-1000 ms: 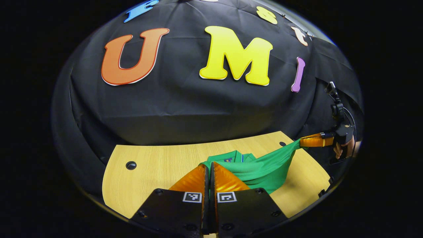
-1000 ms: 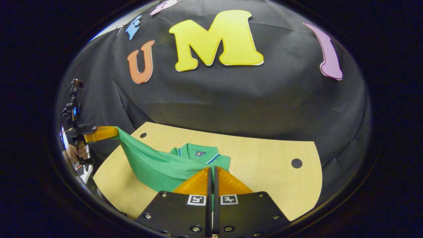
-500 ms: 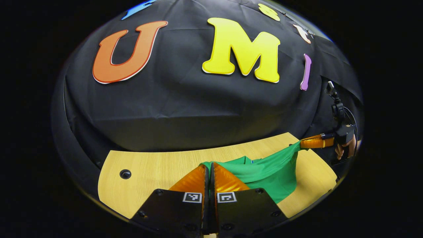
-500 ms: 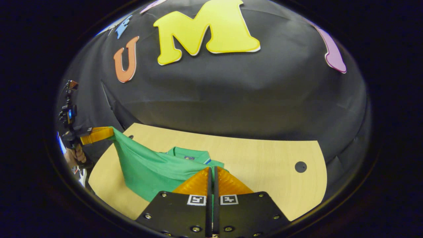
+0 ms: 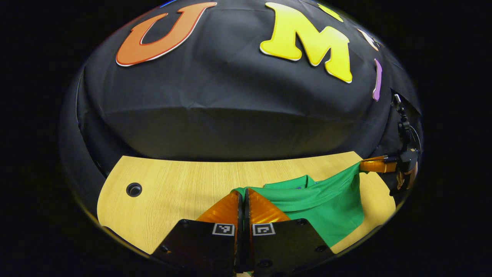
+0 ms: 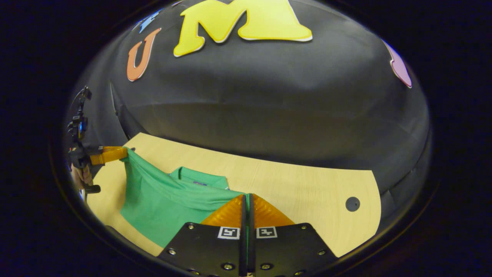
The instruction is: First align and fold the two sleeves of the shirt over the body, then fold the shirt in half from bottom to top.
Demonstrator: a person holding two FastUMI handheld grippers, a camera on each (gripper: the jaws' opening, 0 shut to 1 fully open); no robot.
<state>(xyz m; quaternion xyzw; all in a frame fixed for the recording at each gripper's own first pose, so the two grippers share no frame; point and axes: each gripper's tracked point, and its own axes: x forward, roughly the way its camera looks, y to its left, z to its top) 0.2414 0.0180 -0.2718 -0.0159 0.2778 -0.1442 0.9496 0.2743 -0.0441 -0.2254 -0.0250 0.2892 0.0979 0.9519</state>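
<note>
A green polo shirt (image 5: 323,202) lies on the wooden table (image 5: 184,184). Its bottom hem is lifted and stretched between both grippers. My left gripper (image 5: 243,194) is shut on one hem corner at the bottom of the left gripper view. Far right in that view, my right gripper (image 5: 363,166) pinches the other corner, a hand (image 5: 403,180) behind it. In the right gripper view, my right gripper (image 6: 246,197) is shut on the shirt (image 6: 161,198). The collar (image 6: 198,178) peeks out beyond the raised fold. My left gripper (image 6: 123,152) holds the far corner at the left.
The black cloth wall rises right behind the table's far edge. A round cable hole (image 5: 133,189) sits in the tabletop left of the shirt, and another hole (image 6: 352,204) lies to its right. Bare wood (image 6: 307,192) stretches on both sides of the shirt.
Both grippers have carried the lifted hem forward toward the collar and lower toward the table. The fold now covers more of the shirt's body, and less of the collar shows.
</note>
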